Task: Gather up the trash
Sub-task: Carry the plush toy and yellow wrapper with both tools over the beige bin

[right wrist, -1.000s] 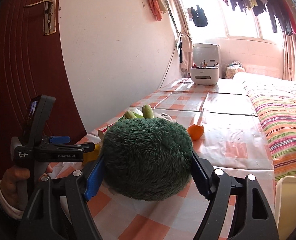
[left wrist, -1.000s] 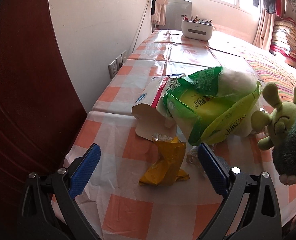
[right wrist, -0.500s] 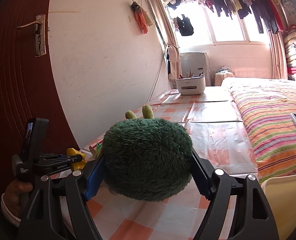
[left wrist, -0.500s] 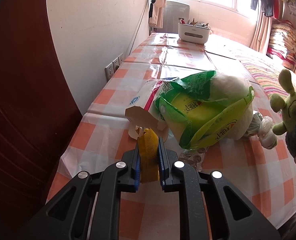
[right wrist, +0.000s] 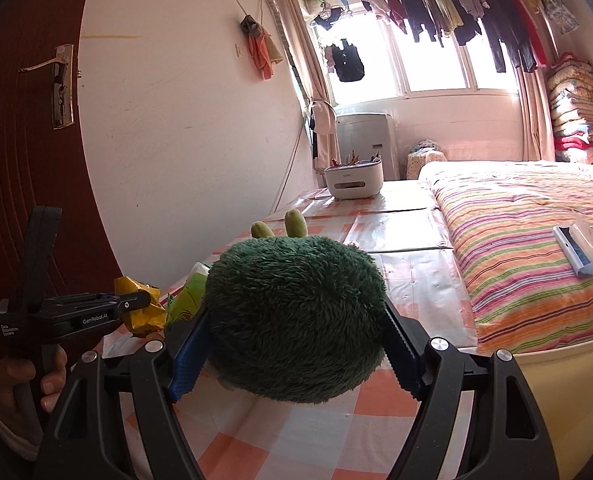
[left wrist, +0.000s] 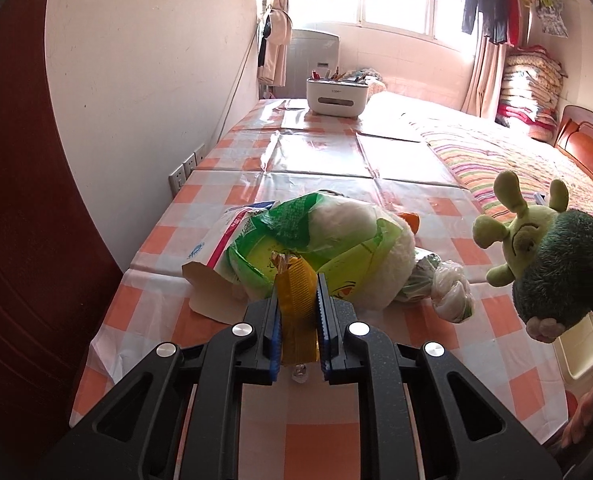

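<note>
My left gripper (left wrist: 296, 300) is shut on a crumpled yellow wrapper (left wrist: 295, 300), lifted off the orange-checked tablecloth (left wrist: 376, 432). The same yellow wrapper (right wrist: 140, 314) and left gripper (right wrist: 136, 306) show at the left of the right wrist view. Just beyond lie a green and white plastic bag (left wrist: 328, 252), a torn white paper packet (left wrist: 212, 256) and a knotted clear bag (left wrist: 452, 290). My right gripper (right wrist: 292, 332) is shut on a dark green plush toy (right wrist: 296, 316) with pale green ears; the plush toy (left wrist: 552, 256) hangs at the right edge of the left wrist view.
A white organiser box (left wrist: 335, 96) stands at the table's far end. A striped bed (right wrist: 536, 252) with a small white device (right wrist: 580, 246) lies to the right. A cream chair back (right wrist: 568, 400) is at lower right. Dark red door (right wrist: 28, 120) and wall sockets (left wrist: 184, 168) on the left.
My left gripper shut on the yellow wrapper and lifted it off the cloth. The right gripper with the plush toy drifted slightly and rose a little.
</note>
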`<state>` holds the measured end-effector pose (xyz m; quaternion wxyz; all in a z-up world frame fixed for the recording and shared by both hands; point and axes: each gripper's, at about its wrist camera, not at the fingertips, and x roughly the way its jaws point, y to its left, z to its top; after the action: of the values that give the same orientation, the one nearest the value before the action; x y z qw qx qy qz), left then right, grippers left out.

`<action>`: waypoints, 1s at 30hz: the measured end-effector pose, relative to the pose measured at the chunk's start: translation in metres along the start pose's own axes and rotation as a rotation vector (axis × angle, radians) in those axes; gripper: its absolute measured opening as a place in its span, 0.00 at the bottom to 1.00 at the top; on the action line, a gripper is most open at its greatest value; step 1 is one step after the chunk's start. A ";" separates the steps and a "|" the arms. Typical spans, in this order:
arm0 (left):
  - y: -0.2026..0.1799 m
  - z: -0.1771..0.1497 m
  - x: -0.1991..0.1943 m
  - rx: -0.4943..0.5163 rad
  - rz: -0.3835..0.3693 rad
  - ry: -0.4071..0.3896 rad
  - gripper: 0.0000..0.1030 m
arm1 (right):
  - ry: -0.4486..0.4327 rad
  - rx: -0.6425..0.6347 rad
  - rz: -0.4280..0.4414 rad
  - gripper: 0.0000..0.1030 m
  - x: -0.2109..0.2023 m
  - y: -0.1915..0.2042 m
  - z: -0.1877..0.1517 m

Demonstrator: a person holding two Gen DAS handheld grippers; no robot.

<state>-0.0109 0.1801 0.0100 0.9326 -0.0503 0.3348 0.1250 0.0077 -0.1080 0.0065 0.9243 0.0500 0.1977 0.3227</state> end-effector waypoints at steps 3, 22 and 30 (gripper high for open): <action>-0.015 0.003 -0.004 0.027 -0.019 -0.013 0.13 | -0.008 -0.003 -0.012 0.72 -0.003 -0.003 0.000; -0.115 0.044 -0.038 0.148 -0.205 -0.133 0.14 | -0.048 0.014 -0.152 0.73 -0.028 -0.036 -0.001; -0.146 0.034 -0.026 0.184 -0.264 -0.088 0.14 | -0.044 0.037 -0.235 0.73 -0.044 -0.061 -0.009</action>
<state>0.0295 0.0405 0.0541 0.9554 -0.0028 0.2941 -0.0275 0.0084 -0.1833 -0.0006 0.9588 0.0505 0.1876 0.2072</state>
